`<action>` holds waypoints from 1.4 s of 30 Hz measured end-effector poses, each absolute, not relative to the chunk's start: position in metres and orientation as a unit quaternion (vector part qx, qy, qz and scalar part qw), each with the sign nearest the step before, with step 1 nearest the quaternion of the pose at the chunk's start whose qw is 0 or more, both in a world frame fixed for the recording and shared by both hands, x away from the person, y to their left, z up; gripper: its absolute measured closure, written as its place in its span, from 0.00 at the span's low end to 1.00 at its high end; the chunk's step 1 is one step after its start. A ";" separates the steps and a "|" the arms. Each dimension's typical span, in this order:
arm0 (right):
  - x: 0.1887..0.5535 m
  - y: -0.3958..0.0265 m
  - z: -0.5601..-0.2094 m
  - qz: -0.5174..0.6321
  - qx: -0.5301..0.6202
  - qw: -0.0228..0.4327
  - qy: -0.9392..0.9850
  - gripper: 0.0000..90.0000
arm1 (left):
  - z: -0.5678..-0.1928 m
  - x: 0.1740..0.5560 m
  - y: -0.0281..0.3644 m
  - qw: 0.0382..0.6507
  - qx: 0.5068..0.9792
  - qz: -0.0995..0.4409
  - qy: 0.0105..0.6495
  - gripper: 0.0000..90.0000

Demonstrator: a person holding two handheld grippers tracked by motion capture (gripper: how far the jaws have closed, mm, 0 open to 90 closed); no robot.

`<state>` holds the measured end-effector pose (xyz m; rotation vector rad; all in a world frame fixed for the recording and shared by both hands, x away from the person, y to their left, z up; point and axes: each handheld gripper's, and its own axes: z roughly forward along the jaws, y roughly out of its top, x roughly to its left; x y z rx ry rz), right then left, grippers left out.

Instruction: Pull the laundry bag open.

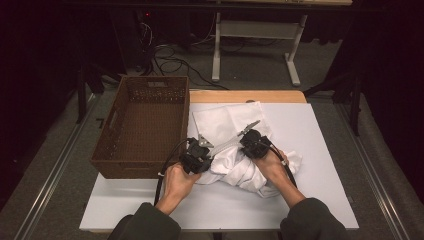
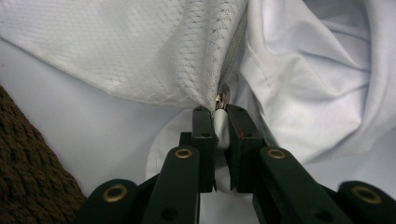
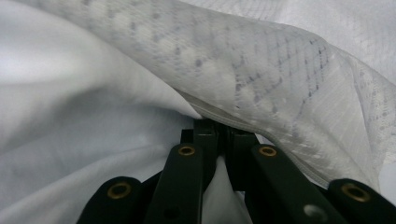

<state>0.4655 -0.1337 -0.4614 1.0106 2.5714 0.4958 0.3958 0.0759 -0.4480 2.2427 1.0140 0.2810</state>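
Two dark olive sleeves [image 1: 150, 222] come in at the bottom of the high view, ending at the wrists and leaving both hands bare. Each hand carries a black gripper: the left gripper [image 1: 196, 156] near the middle of the frame, the right gripper [image 1: 255, 142] just right of it. Both have a grey three-cornered plate on top and a black cable trailing toward the lower edge. In the gripper views the jaws are matte black bars with brass-ringed rivets and small dark screw holes.
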 end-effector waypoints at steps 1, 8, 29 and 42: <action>0.467 -0.135 -0.462 0.177 0.353 0.165 0.904 0.96 | -0.448 0.396 0.076 0.326 0.856 0.104 0.388 0.92; 0.455 -0.140 -0.447 0.222 0.355 0.127 0.899 0.77 | -0.448 0.397 0.077 0.330 0.853 0.097 0.392 0.92; 0.413 -0.118 -0.443 0.239 0.290 0.101 0.921 0.47 | -0.448 0.398 0.078 0.331 0.853 0.096 0.392 0.91; 0.419 -0.110 -0.462 0.198 0.258 0.121 0.938 0.98 | -0.450 0.397 0.076 0.323 0.856 0.102 0.390 0.91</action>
